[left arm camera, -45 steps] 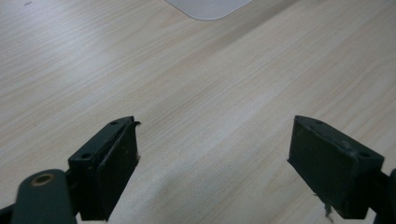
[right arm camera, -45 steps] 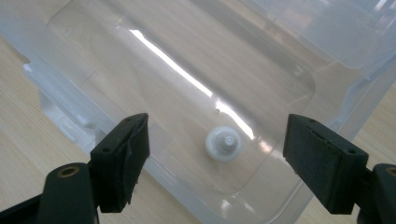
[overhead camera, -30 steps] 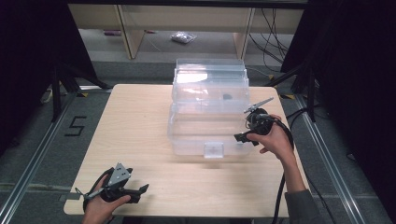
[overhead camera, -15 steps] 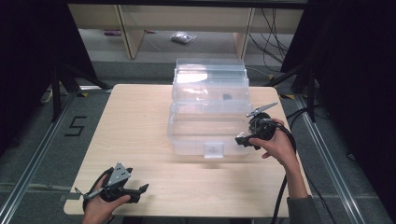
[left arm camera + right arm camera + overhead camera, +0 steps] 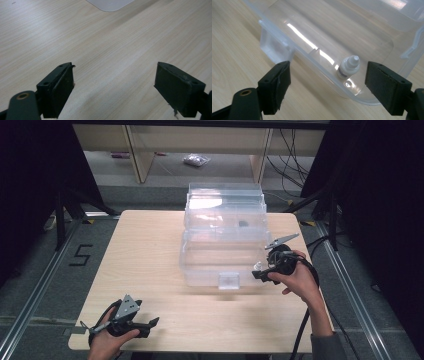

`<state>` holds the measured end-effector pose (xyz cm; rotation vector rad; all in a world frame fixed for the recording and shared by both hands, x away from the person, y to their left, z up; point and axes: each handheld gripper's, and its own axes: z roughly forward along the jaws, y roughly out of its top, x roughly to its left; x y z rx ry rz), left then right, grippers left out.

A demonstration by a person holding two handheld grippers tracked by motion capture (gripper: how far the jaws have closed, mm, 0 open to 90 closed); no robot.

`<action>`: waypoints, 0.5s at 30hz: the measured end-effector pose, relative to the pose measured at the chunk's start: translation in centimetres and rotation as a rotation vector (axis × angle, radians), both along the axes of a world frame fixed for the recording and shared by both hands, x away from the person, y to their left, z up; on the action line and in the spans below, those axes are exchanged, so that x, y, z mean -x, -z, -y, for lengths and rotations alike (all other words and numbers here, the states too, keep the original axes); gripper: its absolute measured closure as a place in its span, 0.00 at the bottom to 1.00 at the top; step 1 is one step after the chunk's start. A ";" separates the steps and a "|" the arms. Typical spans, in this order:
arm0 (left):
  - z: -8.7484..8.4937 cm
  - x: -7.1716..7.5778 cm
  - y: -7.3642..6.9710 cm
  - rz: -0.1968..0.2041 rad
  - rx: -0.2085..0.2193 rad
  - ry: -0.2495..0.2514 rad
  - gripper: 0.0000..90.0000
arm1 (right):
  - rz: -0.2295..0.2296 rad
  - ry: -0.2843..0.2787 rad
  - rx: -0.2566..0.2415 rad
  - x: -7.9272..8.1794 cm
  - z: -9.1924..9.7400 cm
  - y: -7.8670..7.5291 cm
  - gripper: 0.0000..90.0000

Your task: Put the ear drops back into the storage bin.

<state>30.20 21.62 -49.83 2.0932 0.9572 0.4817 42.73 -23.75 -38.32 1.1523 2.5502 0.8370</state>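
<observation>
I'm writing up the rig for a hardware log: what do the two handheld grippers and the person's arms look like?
Both are black handheld units. The left gripper carries a grey three-cornered plate on top; the right gripper has a grey plate too and trails a black cable. Each gripper has two blocky black jaws with small screw holes and flat, worn pads. A grey sleeve cuff shows on the right arm.

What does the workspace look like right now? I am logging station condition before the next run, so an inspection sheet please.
Surface: light wooden table, bare apart from the box.
Job's things: clear plastic box, open, lid tilted up behind; small white dropper bottle upright inside its near right corner.
Clutter: nothing seen on the table.
Grippers: left hand-held gripper open over bare wood; right hand-held gripper open, at the box corner.
Cables: black cable trails from the right gripper.
Surroundings: grey floor, shelf frame behind.
</observation>
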 end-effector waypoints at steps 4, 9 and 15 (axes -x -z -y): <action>0.0 0.0 0.0 -0.003 0.003 0.003 0.17 | 0.013 0.002 -0.002 0.5 0.0 -0.1 0.24; 0.0 0.0 0.0 -0.005 0.006 0.003 0.17 | 0.000 -0.007 0.006 1.2 0.0 -0.1 0.24; 0.0 0.0 0.0 -0.007 0.018 -0.001 0.17 | 0.001 -0.021 0.000 2.3 -0.4 0.2 0.25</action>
